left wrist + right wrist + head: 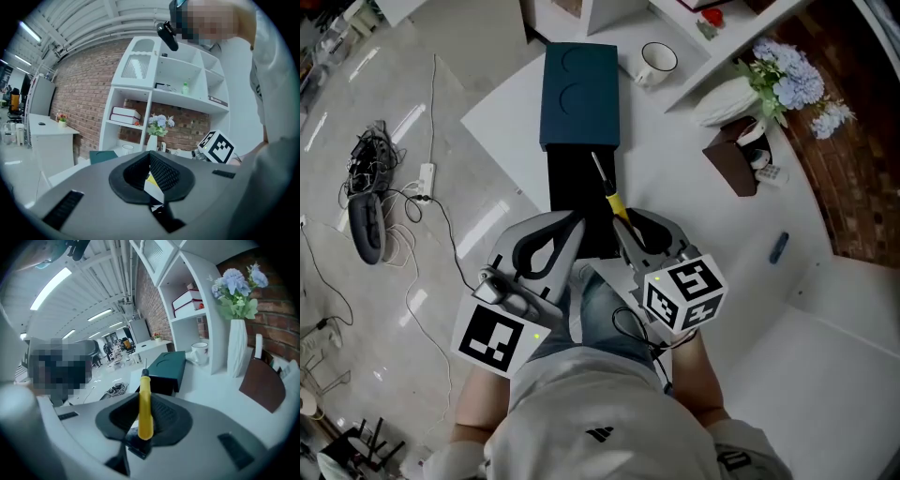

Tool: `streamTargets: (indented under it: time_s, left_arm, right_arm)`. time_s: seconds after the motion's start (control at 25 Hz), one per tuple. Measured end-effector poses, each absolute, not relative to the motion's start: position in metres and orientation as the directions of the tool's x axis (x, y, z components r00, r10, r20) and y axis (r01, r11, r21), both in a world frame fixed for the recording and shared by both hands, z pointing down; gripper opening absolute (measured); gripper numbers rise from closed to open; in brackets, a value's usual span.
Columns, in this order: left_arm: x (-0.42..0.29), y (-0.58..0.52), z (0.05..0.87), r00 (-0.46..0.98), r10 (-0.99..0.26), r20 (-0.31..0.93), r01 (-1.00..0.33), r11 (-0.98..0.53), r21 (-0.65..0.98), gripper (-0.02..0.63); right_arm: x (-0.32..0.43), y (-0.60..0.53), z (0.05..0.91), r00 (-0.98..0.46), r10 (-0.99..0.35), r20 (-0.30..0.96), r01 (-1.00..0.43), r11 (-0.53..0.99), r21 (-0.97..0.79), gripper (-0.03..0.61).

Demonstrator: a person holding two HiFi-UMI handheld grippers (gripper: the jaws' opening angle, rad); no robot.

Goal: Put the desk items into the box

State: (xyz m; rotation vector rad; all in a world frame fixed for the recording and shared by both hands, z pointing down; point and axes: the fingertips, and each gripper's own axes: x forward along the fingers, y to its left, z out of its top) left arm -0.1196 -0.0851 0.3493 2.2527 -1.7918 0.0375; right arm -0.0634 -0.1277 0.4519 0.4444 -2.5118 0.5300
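A screwdriver (pixel 610 192) with a yellow handle and thin metal shaft points away from me, and my right gripper (pixel 623 225) is shut on its handle. In the right gripper view the screwdriver (pixel 145 404) stands between the dark pads, aimed toward the teal box lid (pixel 169 364). The black open box (pixel 572 187) lies on the white desk right under the screwdriver tip, with the teal lid (pixel 579 89) at its far end. My left gripper (pixel 572 230) hovers beside it at the box's near end, jaws shut with nothing held; its pads (pixel 161 173) meet.
A white mug (pixel 656 62) stands right of the lid. A vase of blue flowers (pixel 787 75), a brown holder (pixel 733 155) and a small blue item (pixel 779 247) sit at the desk's right. Cables and a power strip (pixel 370 187) lie on the floor to the left.
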Motion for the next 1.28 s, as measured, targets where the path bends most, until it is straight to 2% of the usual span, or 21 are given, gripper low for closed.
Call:
streamTargets:
  time_s: [0.4,1.28]
  left_arm:
    - [-0.147,-0.057,0.349,0.143,-0.974,0.178,-0.975,-0.108,0.193,0.012]
    - [-0.166,-0.036,0.361,0.096,-0.976,0.196,-0.978,-0.056,0.201,0.012]
  right_arm:
    - [-0.092,-0.113,0.465,-0.794,-0.141,0.591,-0.365,0.889,-0.278,0.084]
    - [-0.105,-0.102,0.526,-0.689,-0.096,0.718,-0.402,0.875,-0.269,0.084]
